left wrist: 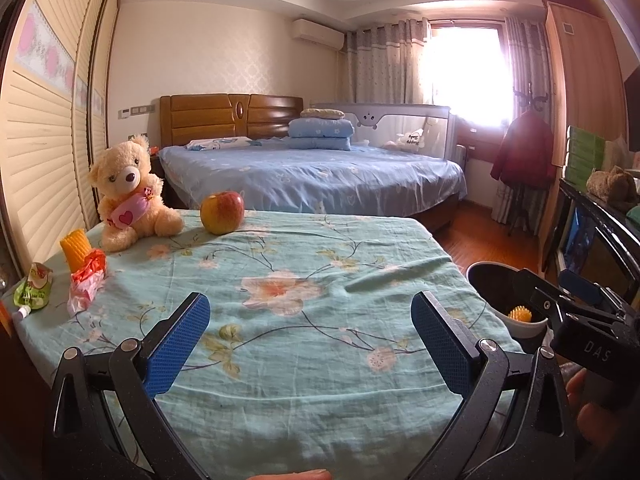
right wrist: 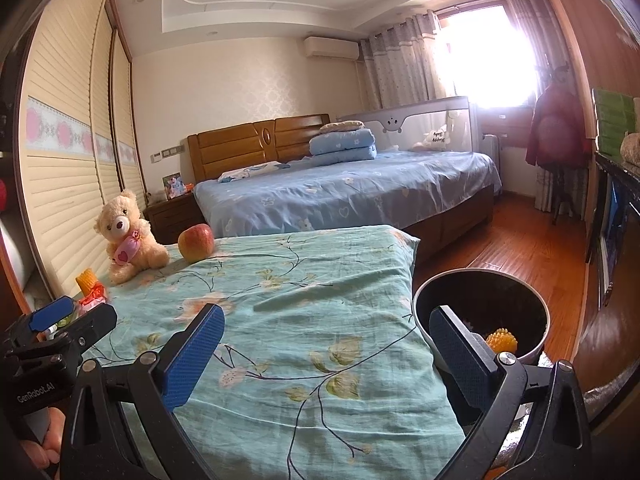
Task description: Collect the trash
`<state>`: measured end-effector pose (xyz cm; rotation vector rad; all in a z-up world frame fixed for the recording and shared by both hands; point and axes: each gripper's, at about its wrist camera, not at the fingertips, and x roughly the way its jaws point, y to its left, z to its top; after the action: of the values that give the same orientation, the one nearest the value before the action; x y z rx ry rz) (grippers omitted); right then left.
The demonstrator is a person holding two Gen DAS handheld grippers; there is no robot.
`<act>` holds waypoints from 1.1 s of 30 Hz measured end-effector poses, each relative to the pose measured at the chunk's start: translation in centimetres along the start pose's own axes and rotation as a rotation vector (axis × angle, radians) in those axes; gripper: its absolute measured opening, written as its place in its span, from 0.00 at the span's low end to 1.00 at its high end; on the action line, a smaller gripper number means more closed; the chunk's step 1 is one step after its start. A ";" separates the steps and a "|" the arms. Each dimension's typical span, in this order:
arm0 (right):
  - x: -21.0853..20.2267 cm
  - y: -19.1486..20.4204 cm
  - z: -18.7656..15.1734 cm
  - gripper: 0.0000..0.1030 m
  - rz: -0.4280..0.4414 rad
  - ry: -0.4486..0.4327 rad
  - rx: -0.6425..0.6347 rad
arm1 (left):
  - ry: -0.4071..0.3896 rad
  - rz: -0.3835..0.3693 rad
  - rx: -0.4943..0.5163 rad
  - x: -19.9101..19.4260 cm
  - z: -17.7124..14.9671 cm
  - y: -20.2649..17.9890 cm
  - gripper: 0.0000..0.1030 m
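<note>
Upright, yellow corn piece (left wrist: pixel 75 249) stands (long axis vertical) beside wrapper (left wrist: pixel 86 280).

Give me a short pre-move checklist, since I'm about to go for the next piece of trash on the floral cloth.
1. Left gripper open and empty: ok.
2. Right gripper open and empty: ok.
3. Crumpled red-and-white wrapper in view, nothing on top of it: ok.
4. Green squeeze pouch in view at the cloth's left edge: ok.
5. Round black trash bin open, room inside: ok.
6. Ribbed yellow block is trash: cannot tell.
</note>
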<state>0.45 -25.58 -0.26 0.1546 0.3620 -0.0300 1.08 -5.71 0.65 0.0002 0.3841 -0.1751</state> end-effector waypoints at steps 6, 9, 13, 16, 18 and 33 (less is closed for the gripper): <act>0.0 0.0 0.0 1.00 -0.002 -0.001 -0.001 | 0.002 0.005 -0.005 -0.1 -0.1 0.1 1.00; 0.0 0.3 0.0 1.00 0.000 0.001 0.001 | 0.004 0.006 -0.007 -0.1 -0.1 0.2 1.00; 0.0 0.3 0.0 1.00 0.002 0.000 0.002 | 0.005 0.008 -0.009 -0.1 -0.2 0.2 1.00; 0.0 0.4 -0.1 1.00 0.000 0.002 0.001 | 0.004 0.007 -0.012 -0.2 -0.2 0.3 1.00; 0.0 0.4 0.0 1.00 0.001 0.002 0.002 | 0.003 0.008 -0.010 -0.2 -0.1 0.2 1.00; 0.0 0.5 -0.2 1.00 0.002 0.004 0.003 | 0.005 0.007 -0.012 -0.2 -0.1 0.3 1.00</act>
<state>0.38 -25.07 -0.31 0.1577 0.3655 -0.0286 0.91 -5.40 0.58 -0.0096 0.3901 -0.1663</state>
